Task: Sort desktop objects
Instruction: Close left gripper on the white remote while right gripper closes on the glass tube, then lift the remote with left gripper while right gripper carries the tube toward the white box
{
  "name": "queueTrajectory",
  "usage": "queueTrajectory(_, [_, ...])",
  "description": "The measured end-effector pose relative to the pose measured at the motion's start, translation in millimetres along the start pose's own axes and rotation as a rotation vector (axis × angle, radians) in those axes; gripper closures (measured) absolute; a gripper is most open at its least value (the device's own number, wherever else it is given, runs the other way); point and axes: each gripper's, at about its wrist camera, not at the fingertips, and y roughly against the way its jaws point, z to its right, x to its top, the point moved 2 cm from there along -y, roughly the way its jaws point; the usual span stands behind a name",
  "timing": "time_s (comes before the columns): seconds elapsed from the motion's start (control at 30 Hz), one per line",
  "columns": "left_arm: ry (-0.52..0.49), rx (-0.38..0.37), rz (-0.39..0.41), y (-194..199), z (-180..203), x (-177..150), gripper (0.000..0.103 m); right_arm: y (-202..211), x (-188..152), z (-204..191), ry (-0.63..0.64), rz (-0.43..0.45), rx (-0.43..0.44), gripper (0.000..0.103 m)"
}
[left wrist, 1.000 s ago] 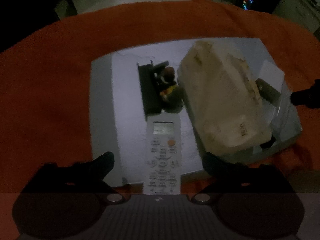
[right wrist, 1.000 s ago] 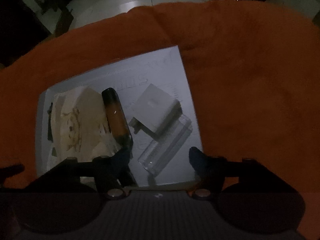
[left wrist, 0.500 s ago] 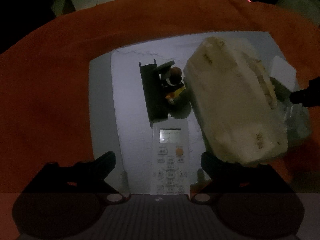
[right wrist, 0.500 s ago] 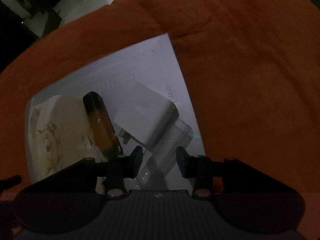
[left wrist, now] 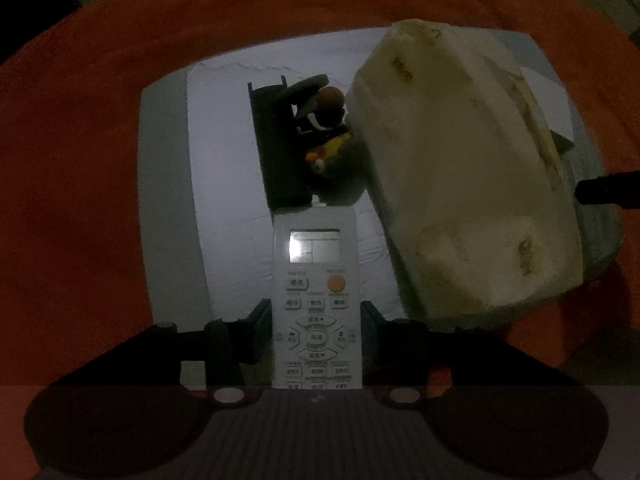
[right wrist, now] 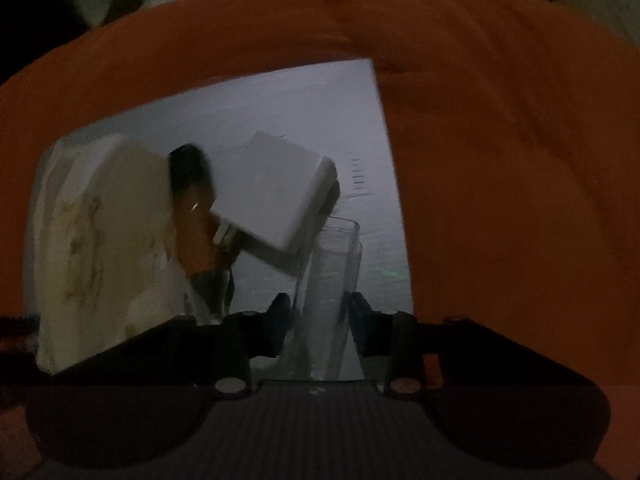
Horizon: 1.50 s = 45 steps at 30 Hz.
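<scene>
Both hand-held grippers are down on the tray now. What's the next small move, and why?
Probably lift both straight up a little. The left hand-held gripper, jaws just closing, brackets the white remote; the right hand-held gripper pinches the clear plastic case, on which the white box leans, so rise slowly.

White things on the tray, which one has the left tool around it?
The remote control, the flat one with a screen and orange button; the left tool closes on its sides. The cream tissue pack lies beside, untouched.
</scene>
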Motion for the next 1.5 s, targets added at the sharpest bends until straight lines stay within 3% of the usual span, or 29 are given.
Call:
queueTrajectory(0.27, [0.048, 0.011, 0.026, 4.6, -14.4, -2.9, 0.062, 0.6, -12.8, -14.9, 0.247, -0.036, -0.059, 0.069])
queueTrajectory(0.5, [0.085, 0.018, 0.011, 1.8, -17.0, -3.3, 0.061, -5.5, -13.5, -14.7, 0.236, -0.067, -0.059, 0.066])
queueTrajectory(0.57, [0.080, 0.031, 0.007, 2.1, -14.5, -3.1, 0.048, -3.5, -13.3, -16.5, 0.231, -0.064, -0.063, 0.066])
queueTrajectory(0.6, [0.081, 0.034, 0.008, 1.9, -14.7, -2.8, 0.032, -4.0, -13.5, -17.2, 0.229, -0.066, -0.066, 0.066])
queueTrajectory(0.63, [0.081, 0.034, 0.014, 1.9, -14.3, -2.7, 0.028, -5.6, -14.1, -18.1, 0.225, -0.066, -0.069, 0.066])
queueTrajectory(0.7, [0.070, 0.041, 0.019, 1.1, -12.5, -3.7, 0.043, -6.3, -15.5, -21.6, 0.219, -0.060, -0.074, 0.066])
queueTrajectory(0.73, [0.057, 0.048, 0.016, 0.2, -11.1, -5.0, 0.062, -6.0, -16.1, -23.9, 0.215, -0.056, -0.076, 0.067])
queueTrajectory(0.77, [0.044, 0.049, 0.012, -1.0, -9.6, -5.6, 0.062, -5.6, -17.0, -25.6, 0.214, -0.052, -0.077, 0.071])
queueTrajectory(1.0, [0.075, 0.056, 0.060, 11.6, -13.8, -7.2, 0.063, 7.1, -17.7, -18.0, 0.181, -0.021, -0.029, 0.071])
queueTrajectory(1.5, [0.091, 0.033, 0.179, 100.2, -1.3, -26.9, 0.063, 93.2, -24.2, -10.8, 0.129, 0.104, 0.084, 0.071])
